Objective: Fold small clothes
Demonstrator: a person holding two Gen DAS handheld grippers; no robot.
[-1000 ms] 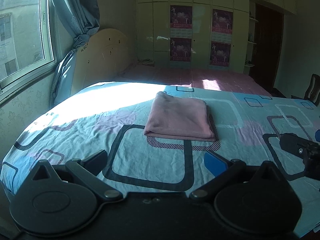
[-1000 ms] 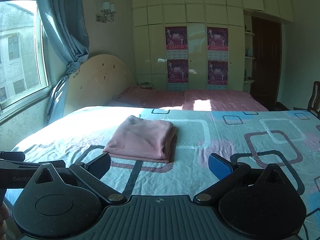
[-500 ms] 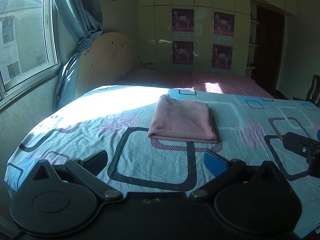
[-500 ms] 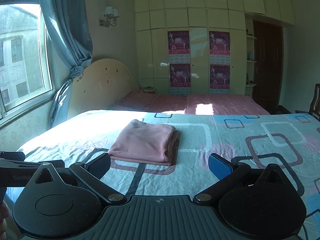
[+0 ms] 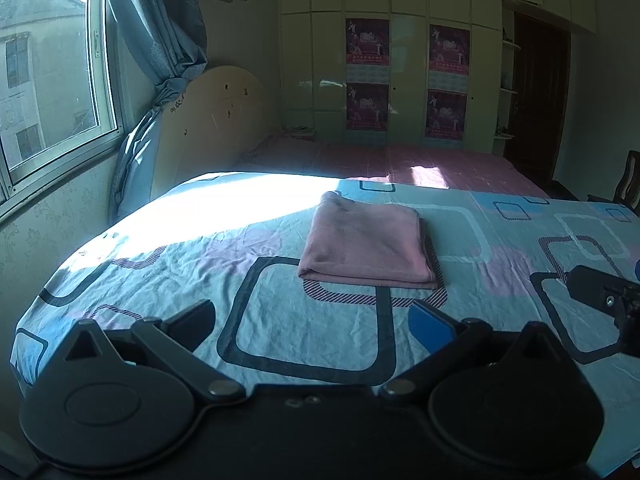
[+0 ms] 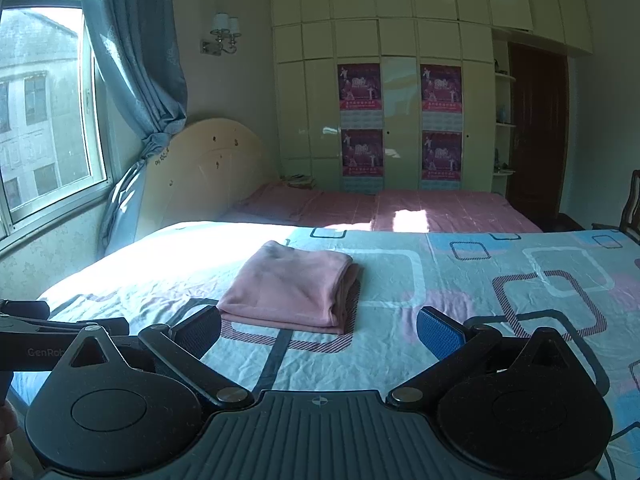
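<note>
The soft pink cloth garment (image 5: 366, 242) lies folded into a neat flat rectangle on the bed's pale blue sheet printed with rounded squares (image 5: 304, 340). It sits ahead of the left hand-held gripper (image 5: 312, 320) and slightly to its right; from the right hand-held gripper (image 6: 318, 330) it sits ahead and a little to the left. Both hand-held grippers are released, fingers spread wide, grasping nothing and hanging clear of the cloth on its near side.

By the look of it the folding of this piece is done, so the step in hand is likely a last check or tidy before drawing away. To do that well, keep both hand-held grippers off the stack unless something needs fixing. The layered open edges show on the side toward the right hand-held gripper (image 6: 348, 300); if they are to be squared, nudge them gently from that side with a flat finger rather than pinching, since a pinch would lift only the top layer and spoil the fold. The folded spine faces the left hand-held gripper and looks tidy; leave it. Any retreat should go back and up, not across the garment, so that a finger does not catch the near edge and drag the soft cloth over the wrinkled sheet. The far corner looks slightly rumpled, though it is too small to judge.
</note>
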